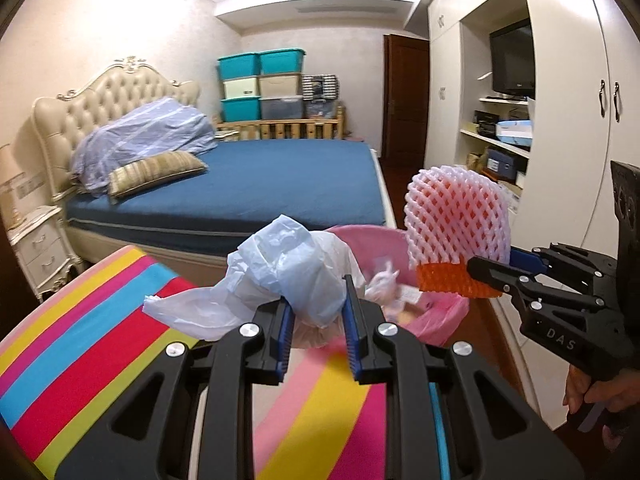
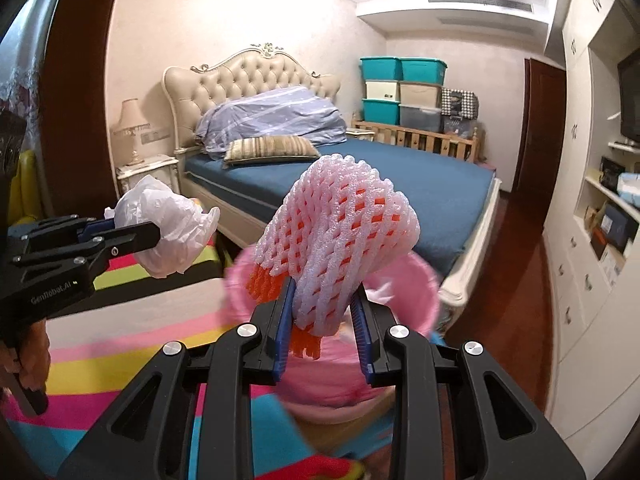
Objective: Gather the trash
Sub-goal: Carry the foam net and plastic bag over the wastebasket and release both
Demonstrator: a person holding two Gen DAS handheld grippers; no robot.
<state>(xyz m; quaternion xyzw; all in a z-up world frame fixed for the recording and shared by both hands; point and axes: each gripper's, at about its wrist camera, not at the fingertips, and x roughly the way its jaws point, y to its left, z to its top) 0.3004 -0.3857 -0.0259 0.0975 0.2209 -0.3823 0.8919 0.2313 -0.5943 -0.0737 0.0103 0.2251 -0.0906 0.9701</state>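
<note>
My left gripper (image 1: 318, 300) is shut on a crumpled white plastic bag (image 1: 280, 272) and holds it above the striped surface, just left of the pink bin (image 1: 436, 320). It also shows in the right wrist view (image 2: 156, 236), with the bag (image 2: 168, 224). My right gripper (image 2: 326, 300) is shut on white and orange foam fruit netting (image 2: 344, 232) and holds it over the pink bin (image 2: 416, 280). In the left wrist view the right gripper (image 1: 480, 270) holds the netting (image 1: 456, 220) above the bin's right side. The bin is lined with a pink bag and holds some scraps of trash.
A surface with bright coloured stripes (image 1: 80, 340) lies under the left gripper. A bed with a blue sheet (image 1: 280, 180) stands behind the bin. White wardrobes and shelves (image 1: 568, 120) line the right wall. A nightstand with a lamp (image 2: 140, 160) stands left of the bed.
</note>
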